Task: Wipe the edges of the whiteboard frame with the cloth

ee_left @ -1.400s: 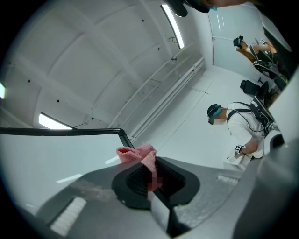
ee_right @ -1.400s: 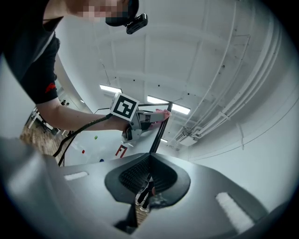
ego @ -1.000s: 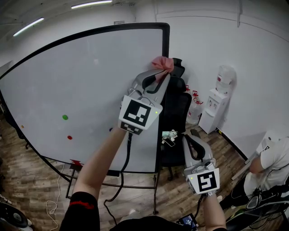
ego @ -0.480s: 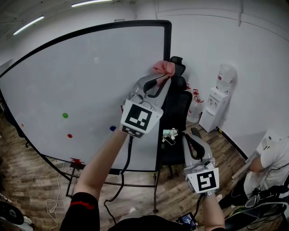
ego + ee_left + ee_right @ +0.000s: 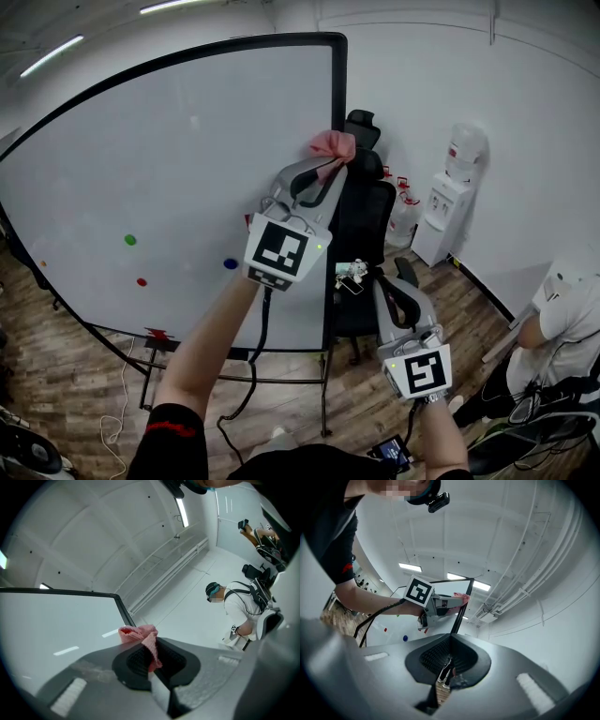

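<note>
- Wall point(image 5: 534, 112): plain white, behind and to the right of the left tongs point(image 5: 328, 161).
- Floor point(image 5: 66, 375): wood-look planks, below both tongs.
- Office chair point(image 5: 373, 202): black, high back with headrest, just right of the left tongs and beyond the right tongs point(image 5: 382, 281).
- Water dispenser point(image 5: 448, 206): white, bottle on top, against the wall, right of the chair.
- Ceiling strip lights point(image 5: 183, 7): lit, above and left of the left tongs.
- Ceiling pipes point(image 5: 525, 592): white, parallel runs, up and right of the right tongs.
- Person point(image 5: 572, 319): white shirt, far right, well apart from the right tongs.
</note>
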`<state>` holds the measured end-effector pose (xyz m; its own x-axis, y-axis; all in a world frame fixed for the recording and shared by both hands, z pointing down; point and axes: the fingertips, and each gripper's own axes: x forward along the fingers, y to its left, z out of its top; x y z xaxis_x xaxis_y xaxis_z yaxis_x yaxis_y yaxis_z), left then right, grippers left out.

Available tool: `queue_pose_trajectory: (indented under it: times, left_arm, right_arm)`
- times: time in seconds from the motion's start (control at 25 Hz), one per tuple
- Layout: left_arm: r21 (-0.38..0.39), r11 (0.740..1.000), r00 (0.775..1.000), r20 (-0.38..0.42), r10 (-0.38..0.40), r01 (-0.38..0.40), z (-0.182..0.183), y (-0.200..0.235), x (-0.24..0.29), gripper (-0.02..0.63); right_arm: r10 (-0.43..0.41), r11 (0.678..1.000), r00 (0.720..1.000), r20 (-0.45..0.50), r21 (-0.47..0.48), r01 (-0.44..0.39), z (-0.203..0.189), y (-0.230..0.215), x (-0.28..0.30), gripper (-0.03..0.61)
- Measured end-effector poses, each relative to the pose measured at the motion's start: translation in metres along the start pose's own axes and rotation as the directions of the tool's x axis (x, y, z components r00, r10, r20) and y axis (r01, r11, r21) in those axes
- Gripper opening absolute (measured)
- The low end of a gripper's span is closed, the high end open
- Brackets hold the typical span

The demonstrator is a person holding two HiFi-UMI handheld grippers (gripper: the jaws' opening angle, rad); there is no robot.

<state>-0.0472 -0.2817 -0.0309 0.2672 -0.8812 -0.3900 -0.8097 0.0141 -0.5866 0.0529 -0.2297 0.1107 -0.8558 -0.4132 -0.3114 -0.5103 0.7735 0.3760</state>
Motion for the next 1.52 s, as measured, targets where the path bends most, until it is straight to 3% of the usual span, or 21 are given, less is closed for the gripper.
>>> queue_pose_trajectory:
  times: [1.28, 1.52]
  left_arm:
    - [-0.066, 0.998, 0.999, -0.05, -0.007, 0.004, -0.037, -0.026, -0.017, 0.018]
    - [-0.063, 0.998, 0.999, -0.052, -0.013, 0.01, -0.042, -0.03, -0.021, 0.018]
  right_arm:
    - [0.012, 1.0, 0.999, -0.053, 0.024, -0.01, -0.016, 0.013, -0.012, 0.002]
    - [-0.002, 1.0, 0.993, -0.118, 0.024, 0.005, -0.032, 0.014, -0.015, 0.002]
